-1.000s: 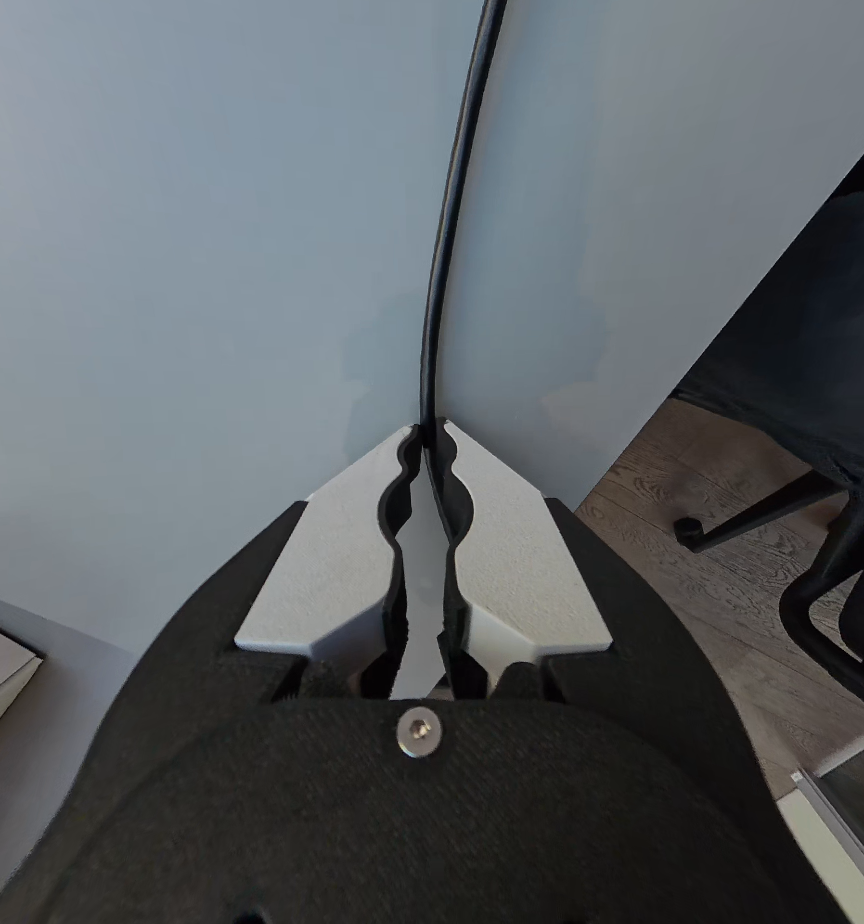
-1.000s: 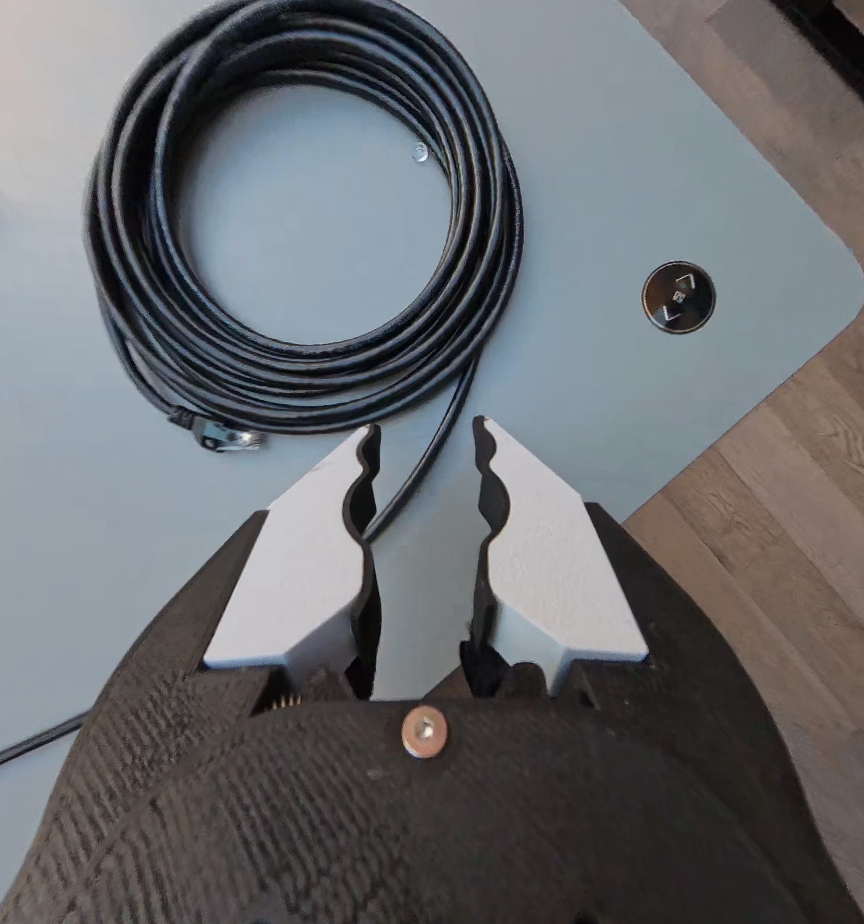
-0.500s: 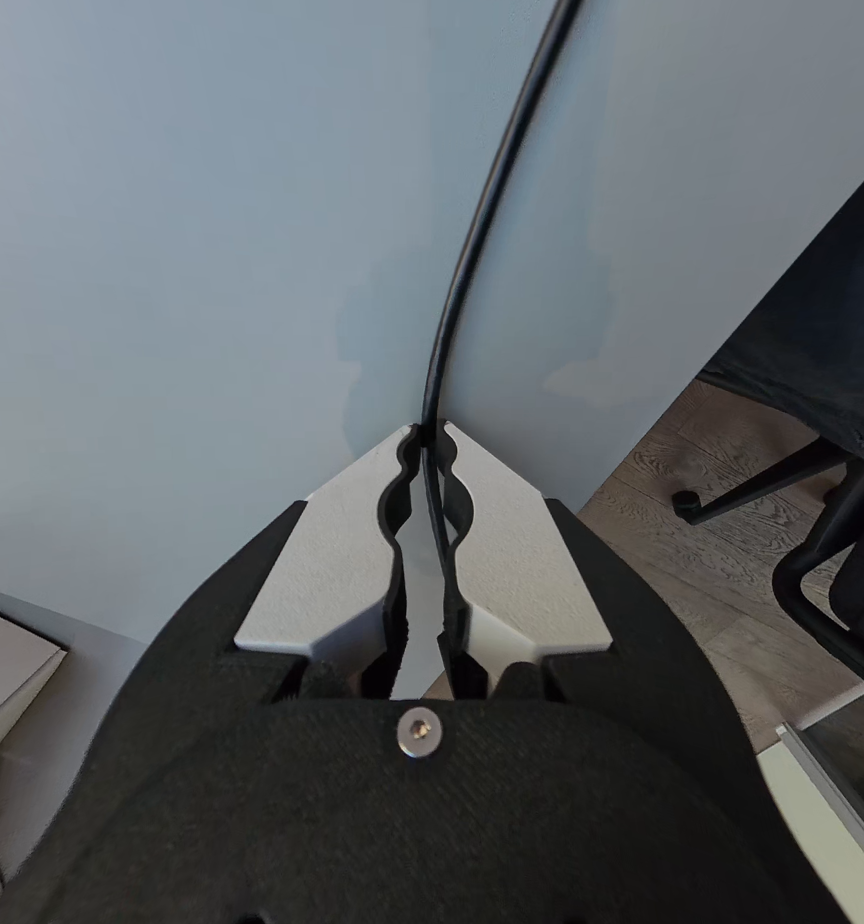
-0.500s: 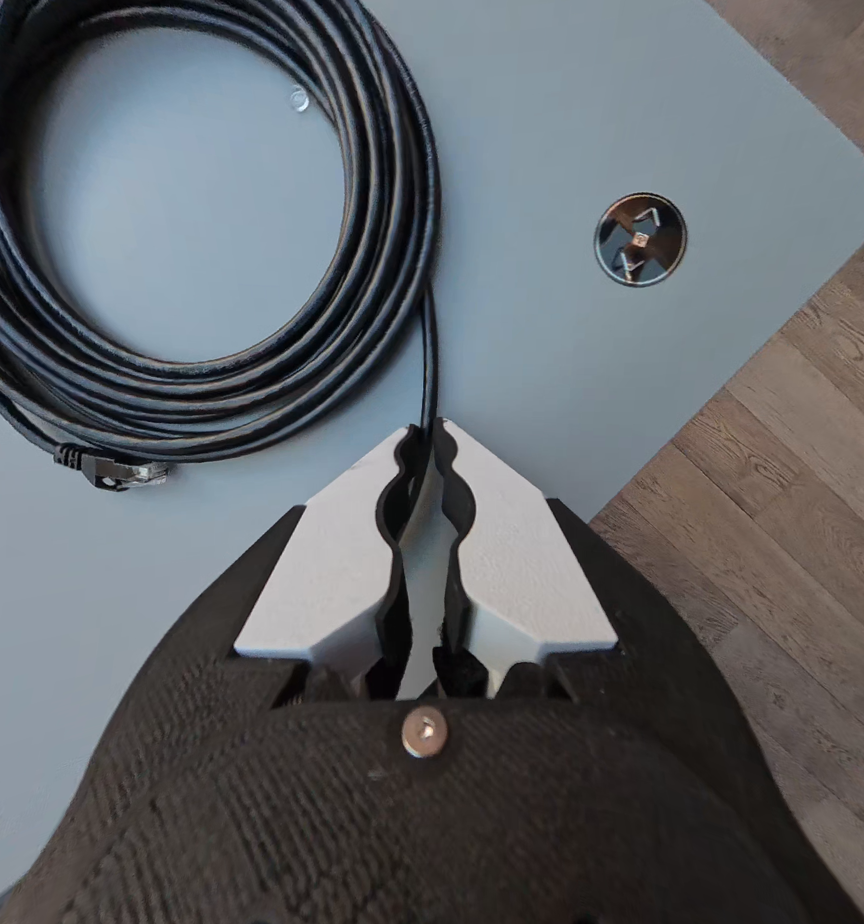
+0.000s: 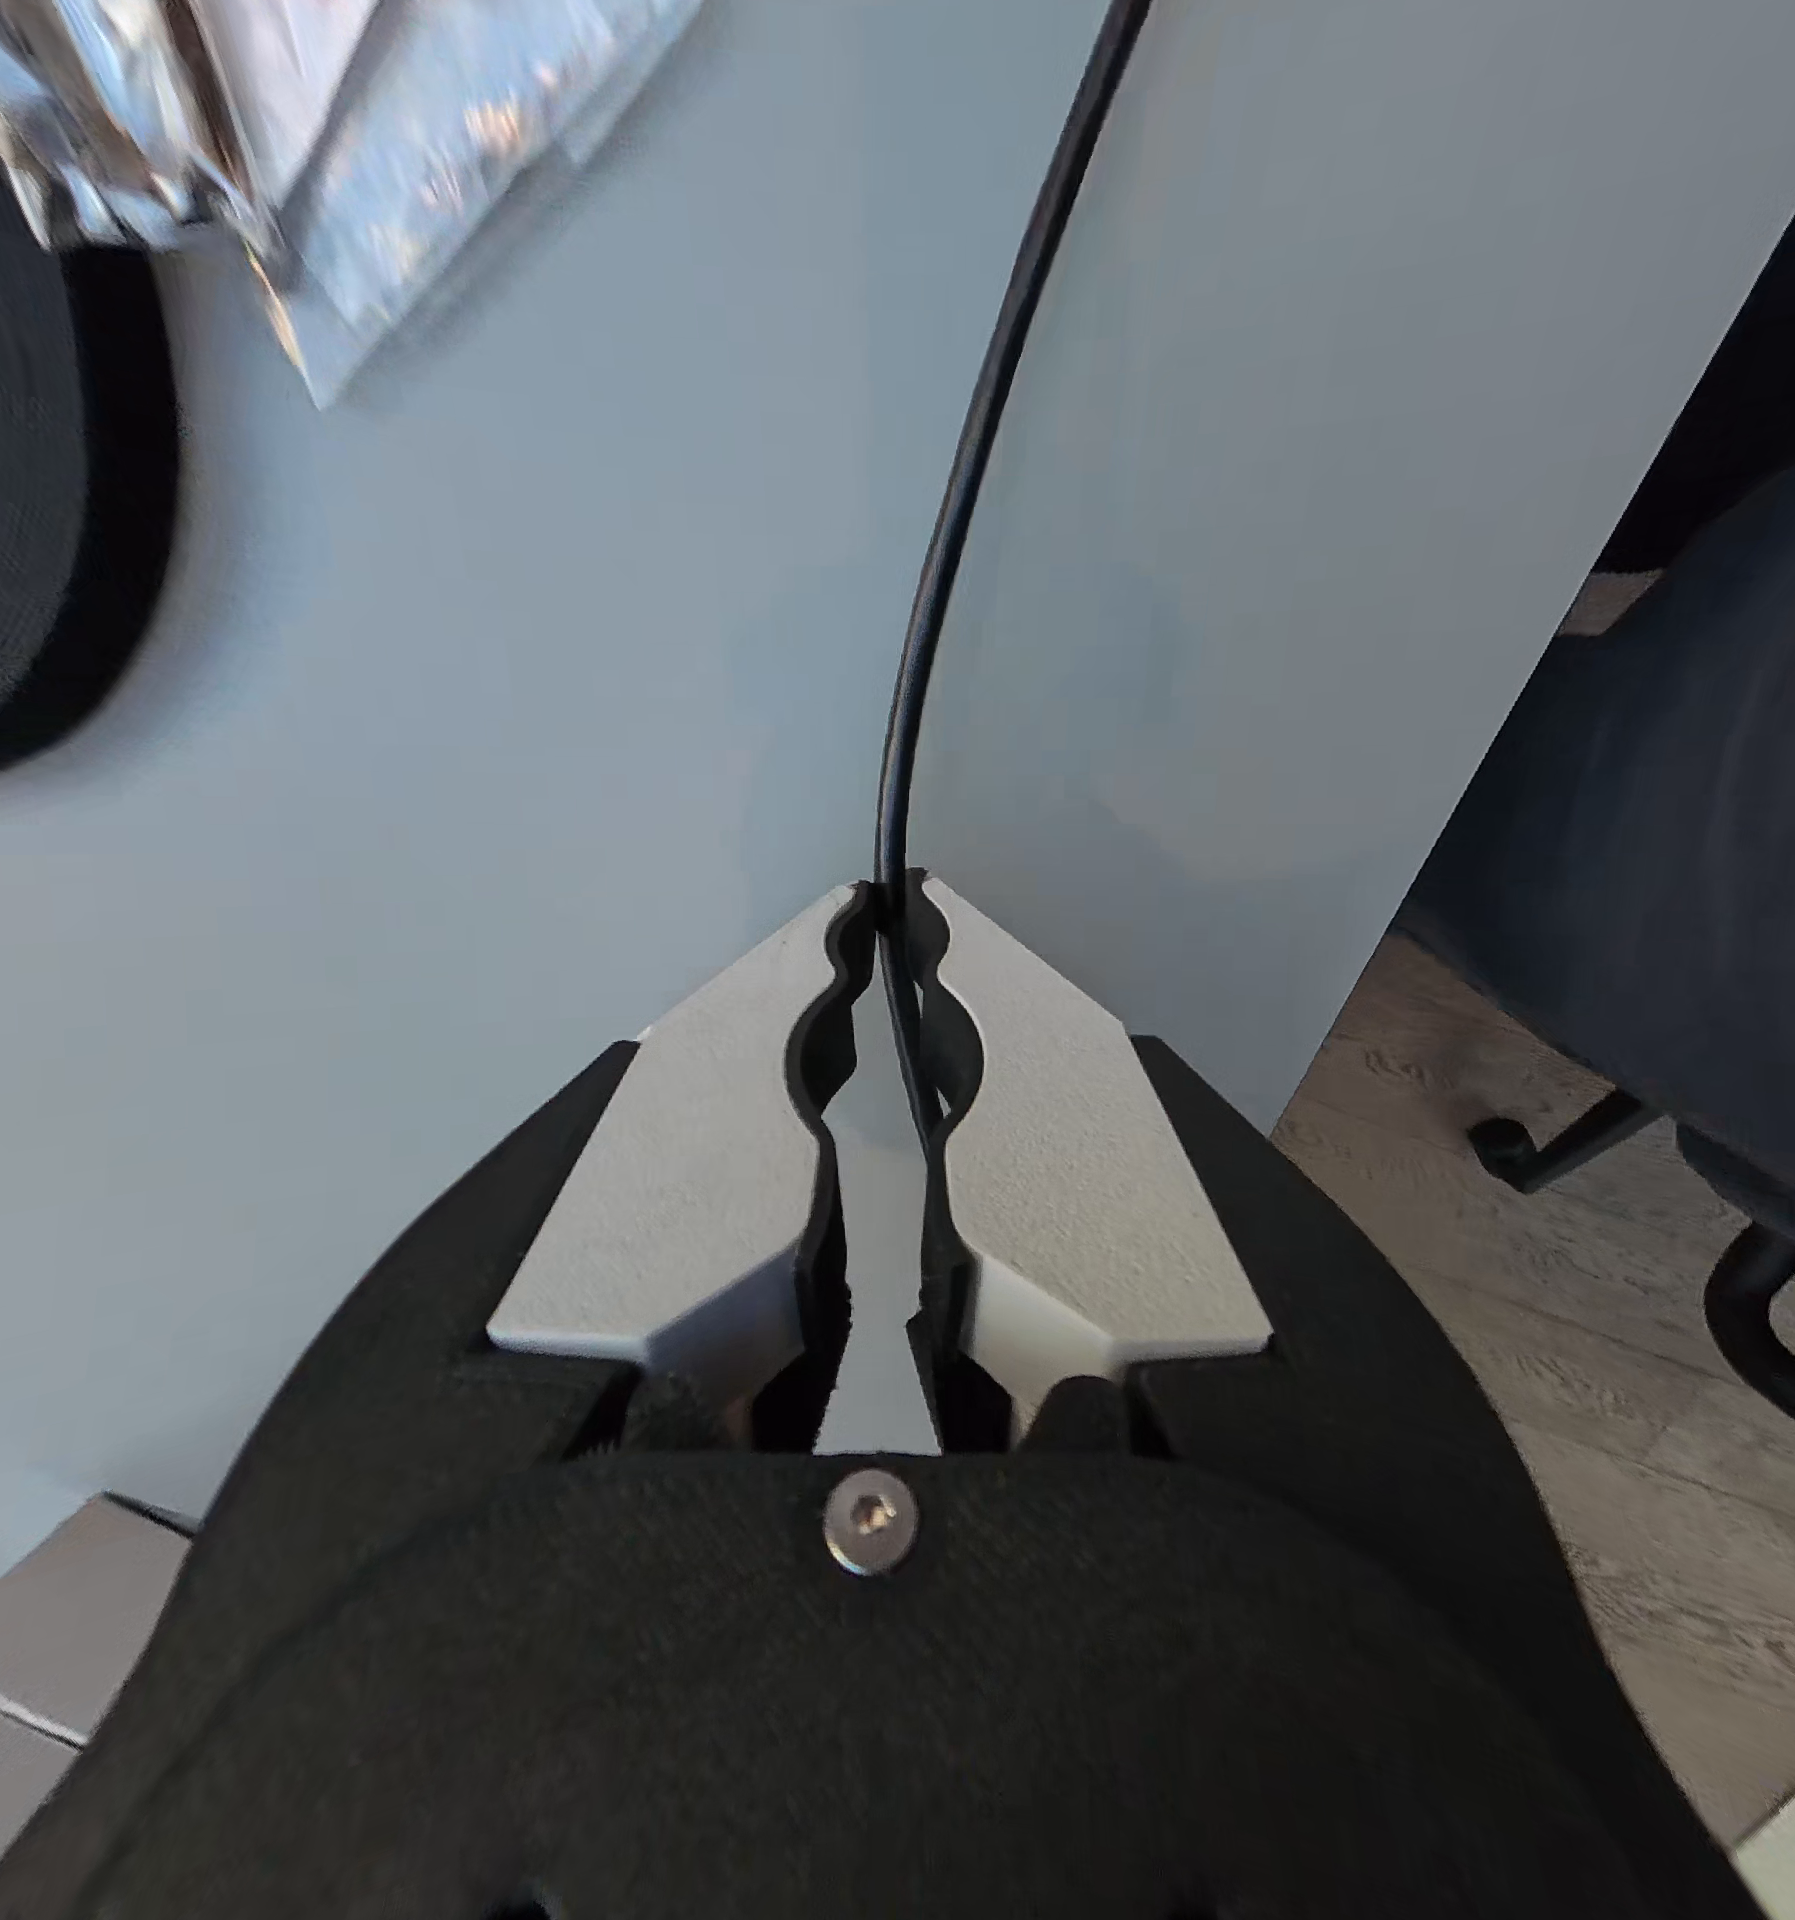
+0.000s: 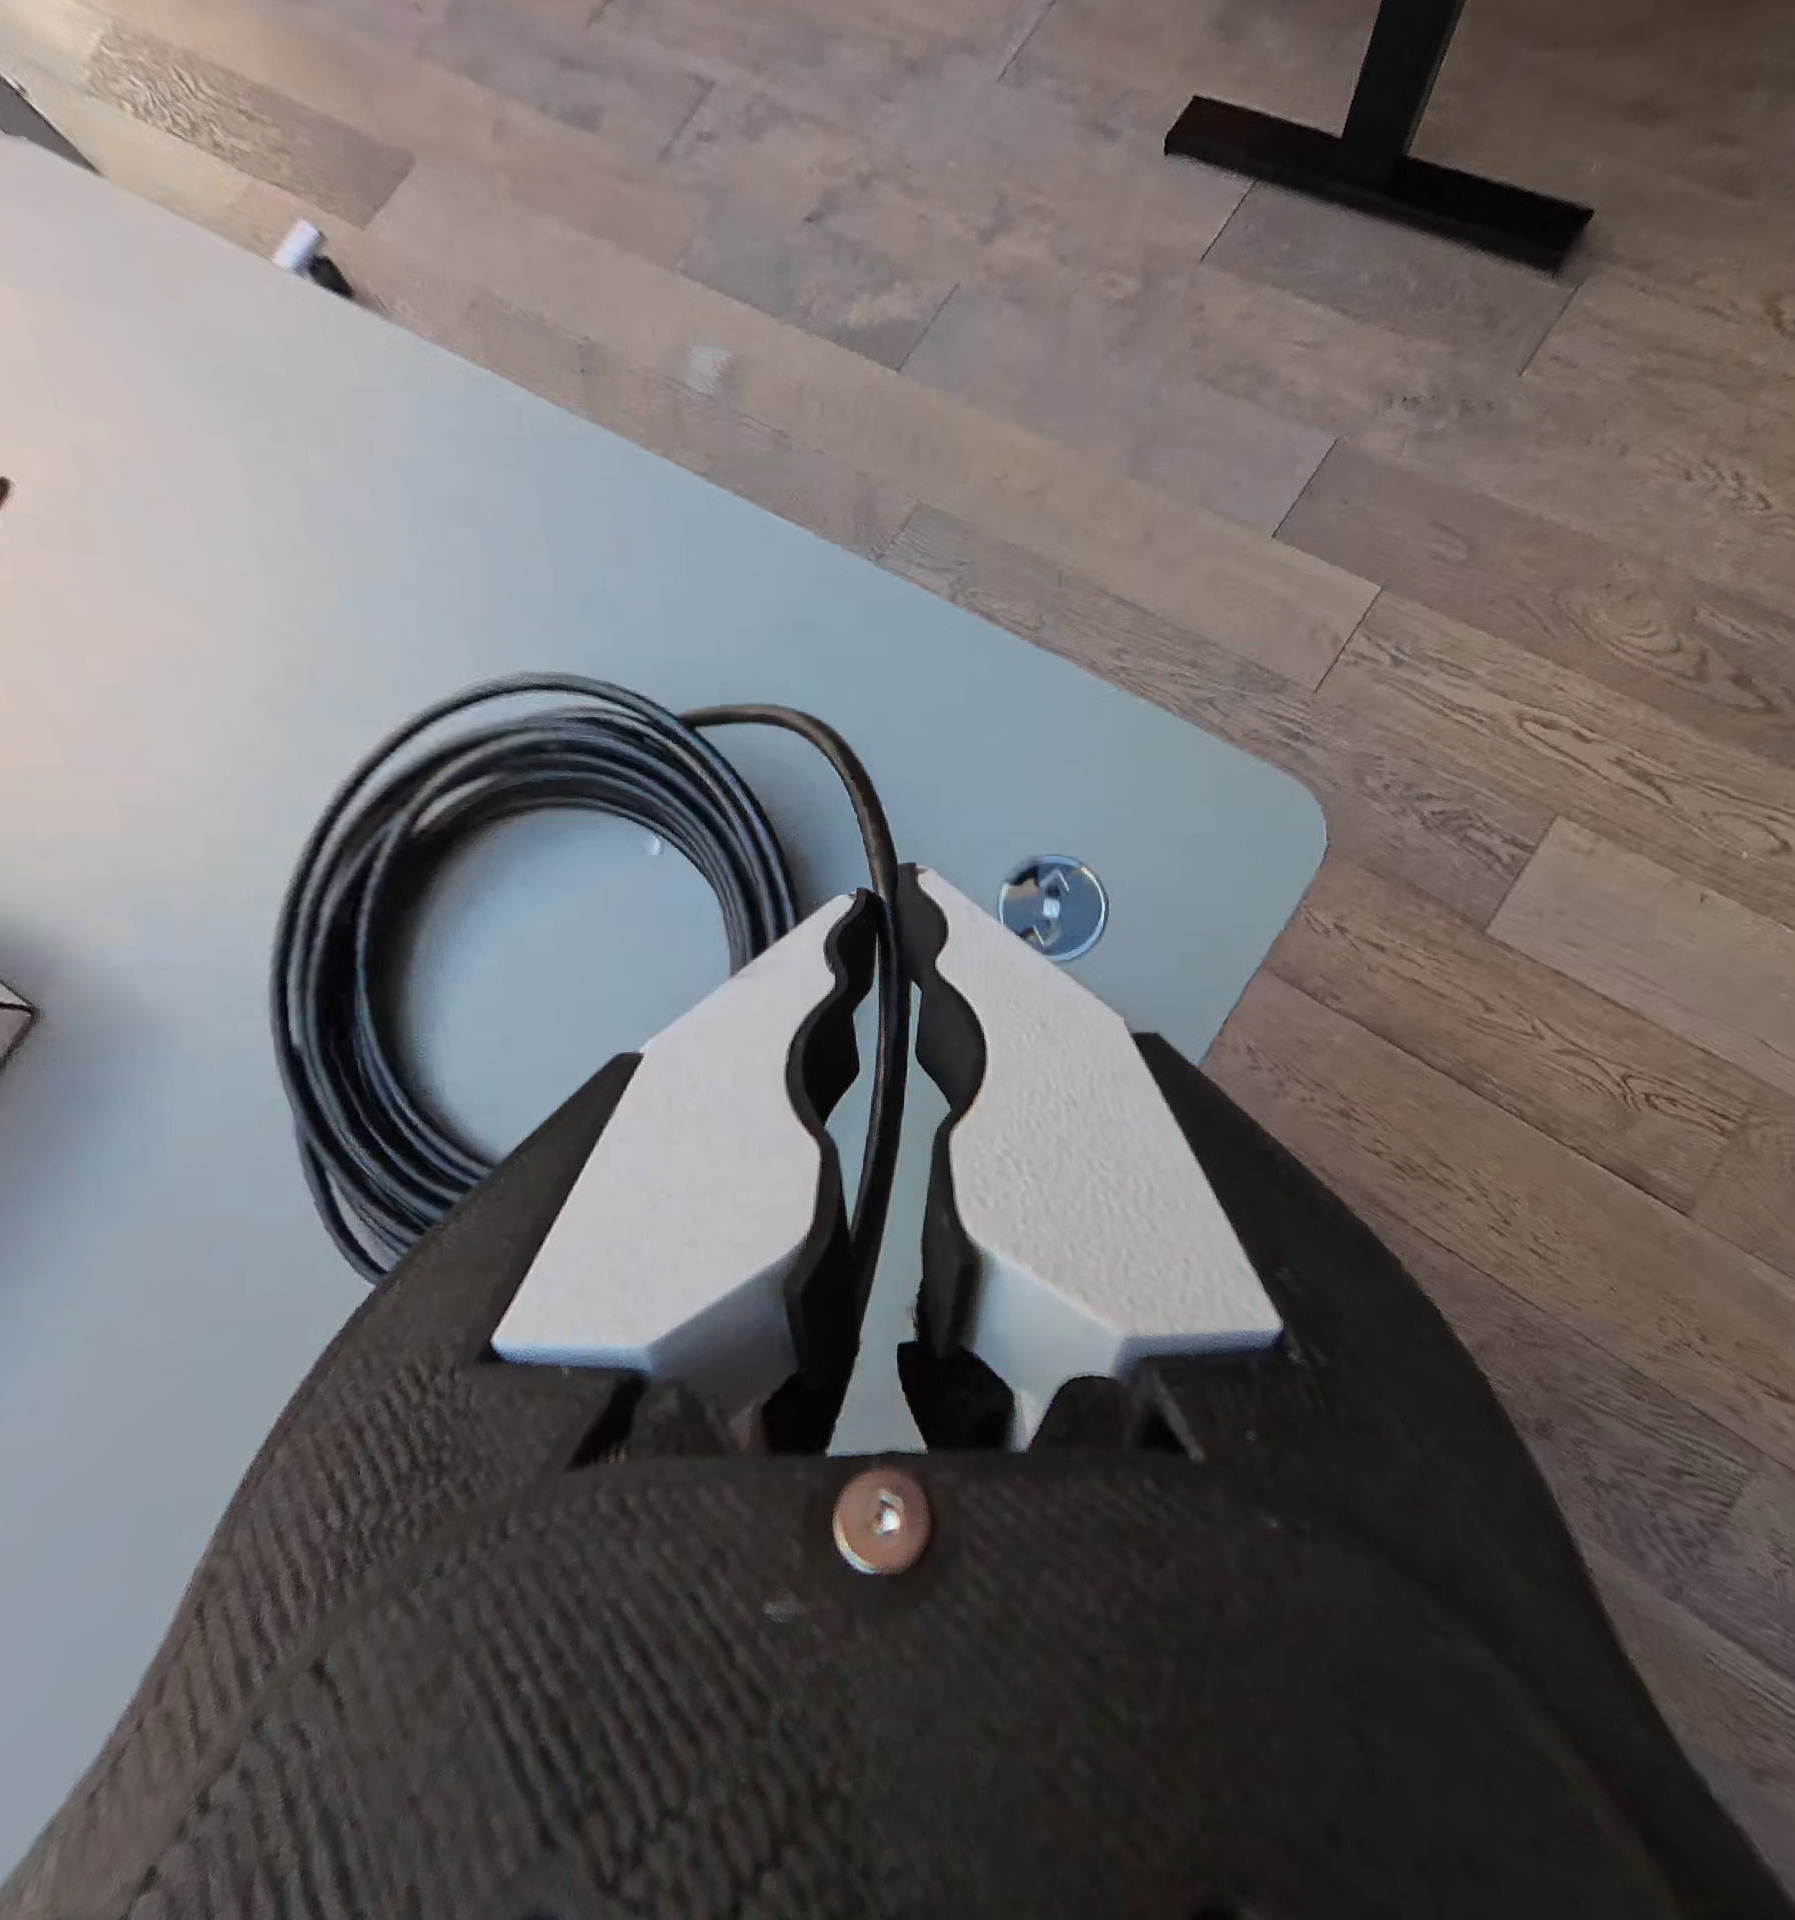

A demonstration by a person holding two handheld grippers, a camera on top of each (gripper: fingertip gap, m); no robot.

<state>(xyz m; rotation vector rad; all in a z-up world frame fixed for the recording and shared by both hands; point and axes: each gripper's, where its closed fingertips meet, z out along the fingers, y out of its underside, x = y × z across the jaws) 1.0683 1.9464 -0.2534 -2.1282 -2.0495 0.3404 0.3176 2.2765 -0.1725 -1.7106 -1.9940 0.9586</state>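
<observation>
A long black cable lies partly coiled (image 6: 519,935) on a pale grey table (image 6: 197,540). My right gripper (image 6: 885,883) is shut on a strand of this cable (image 6: 851,774), lifted above the table; the strand arcs from the coil's far side up into the jaws. My left gripper (image 5: 891,885) is shut on another stretch of the same black cable (image 5: 986,416), which runs away over the table (image 5: 519,623) toward the top of the left wrist view. Both grippers have white fingers with black wavy pads.
A round metal disc (image 6: 1054,902) sits in the table near its rounded corner. Wooden floor (image 6: 1495,831) lies beyond the edge, with a black table foot (image 6: 1381,197). The left wrist view shows a black fabric roll (image 5: 31,499), shiny packets (image 5: 373,156), a chair base (image 5: 1558,1132) and boxes (image 5: 51,1652). The grippers' ends are close to 80 cm from one another.
My right gripper closed on the cable strand, then lifted it and pulled back, so the coil looks smaller and farther. My left gripper stayed shut on the cable and shifted, bringing the roll and packets into view.
</observation>
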